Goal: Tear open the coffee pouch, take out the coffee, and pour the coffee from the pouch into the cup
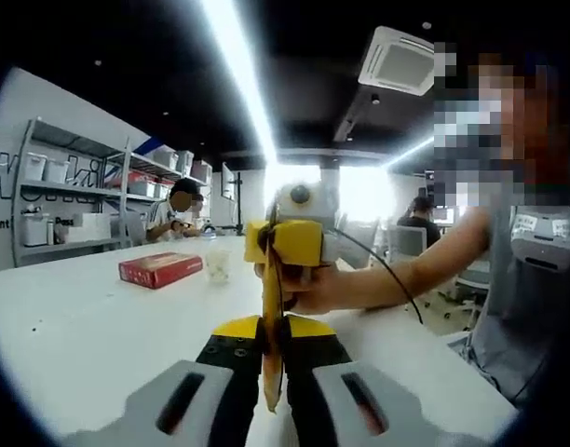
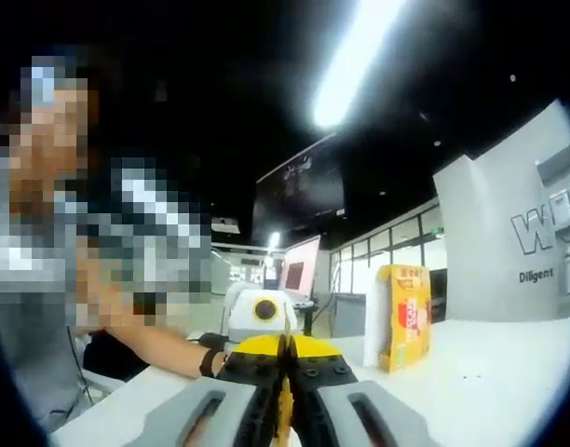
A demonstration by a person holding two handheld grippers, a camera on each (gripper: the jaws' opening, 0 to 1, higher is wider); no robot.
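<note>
Left gripper view: the left hand-held gripper [image 1: 271, 396] is clamped shut on the coffee pouch [image 1: 271, 307], a thin yellow strip seen edge-on, held up over the white tabletop [image 1: 80, 326]. The right hand-held gripper [image 1: 287, 244] pinches its far end. A red box [image 1: 160, 269] lies further back.

Right gripper view: the right hand-held gripper [image 2: 283, 410] is closed on that same yellow pouch edge, and a yellow carton [image 2: 404, 317] stands upright on the tabletop.
</note>
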